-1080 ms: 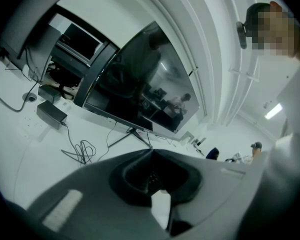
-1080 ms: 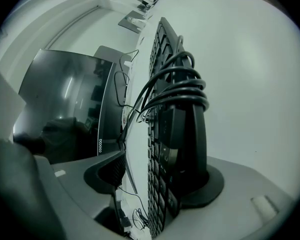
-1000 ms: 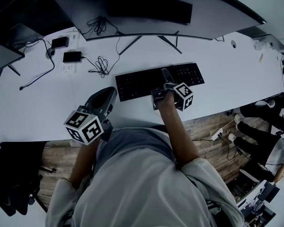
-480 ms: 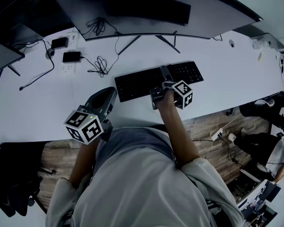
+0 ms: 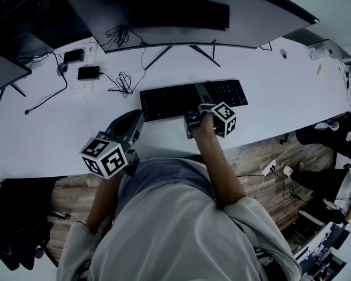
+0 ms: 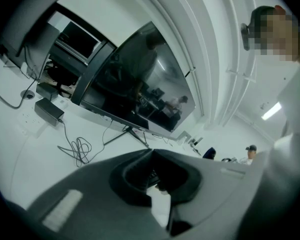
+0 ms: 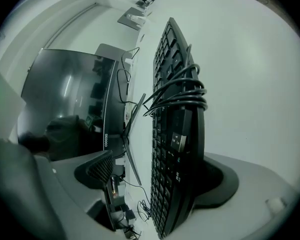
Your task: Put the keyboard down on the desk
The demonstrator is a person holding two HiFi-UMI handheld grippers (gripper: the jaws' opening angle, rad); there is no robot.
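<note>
A black keyboard (image 5: 181, 99) lies flat on the white desk (image 5: 292, 92) in front of the curved monitor. Its own cable (image 7: 182, 95) is wound round its middle, with the USB plug (image 7: 178, 140) tucked against the keys. My right gripper (image 5: 200, 100) straddles the keyboard's near edge, a little right of its middle. Its jaws are opening: in the right gripper view (image 7: 157, 176) one pad (image 7: 97, 169) stands clear of the keys and the other jaw lies at the keyboard's underside. My left gripper (image 5: 130, 123) hovers at the desk's near edge, shut and empty.
A big curved monitor (image 5: 193, 16) on a splayed stand (image 5: 164, 54) sits behind the keyboard. Loose cables (image 5: 124, 81) and two power bricks (image 5: 89, 71) lie at the back left, beside another screen (image 5: 3, 66). A power strip (image 5: 268, 165) lies on the wooden floor.
The right gripper's jaws have spread wider round the keyboard. The keyboard and that gripper have shifted slightly to the left. The left gripper has stayed where it was.
</note>
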